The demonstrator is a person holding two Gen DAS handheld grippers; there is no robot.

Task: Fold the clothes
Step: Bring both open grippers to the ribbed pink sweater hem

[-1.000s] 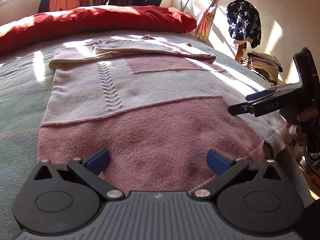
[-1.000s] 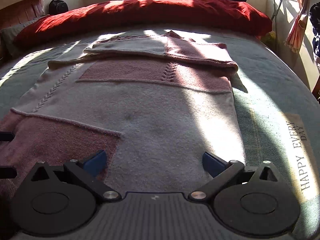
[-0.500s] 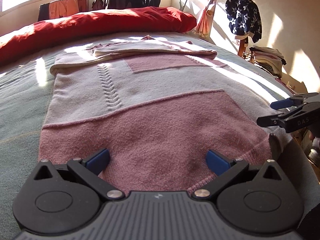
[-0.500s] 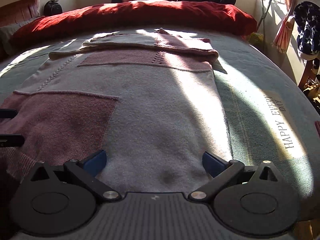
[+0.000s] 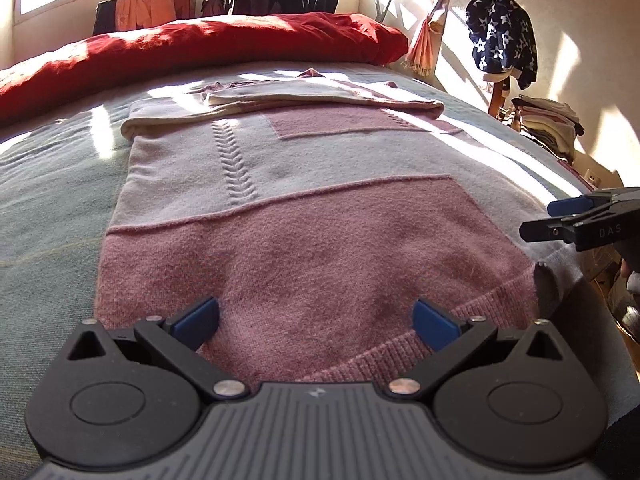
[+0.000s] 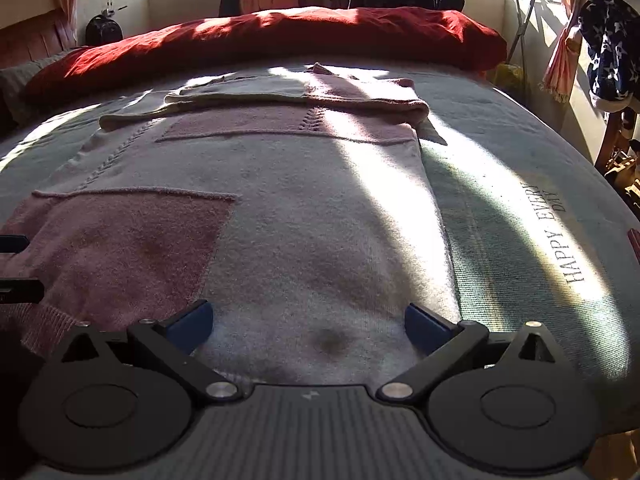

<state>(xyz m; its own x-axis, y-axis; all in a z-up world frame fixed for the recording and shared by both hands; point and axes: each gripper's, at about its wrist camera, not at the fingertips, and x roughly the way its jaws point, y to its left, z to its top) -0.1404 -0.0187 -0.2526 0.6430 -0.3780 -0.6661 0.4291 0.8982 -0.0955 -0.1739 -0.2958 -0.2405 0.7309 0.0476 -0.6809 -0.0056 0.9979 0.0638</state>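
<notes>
Tongs (image 6: 306, 326) spread over sweater (image 6: 280, 200); only right view shows lettering (image 6: 554, 236).

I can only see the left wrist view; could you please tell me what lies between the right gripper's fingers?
Observer: The right gripper is open over the pale grey part of the pink and grey knitted sweater, at its near hem.
Operator: Thank you. Is the sweater's side edge close to it?
Observer: Yes, that edge runs just outside the gripper's right-hand finger.
Operator: And what lies beyond that edge?
Observer: The pale green bedspread, printed with black lettering that reads HAPPY EVERY DAY.
</notes>
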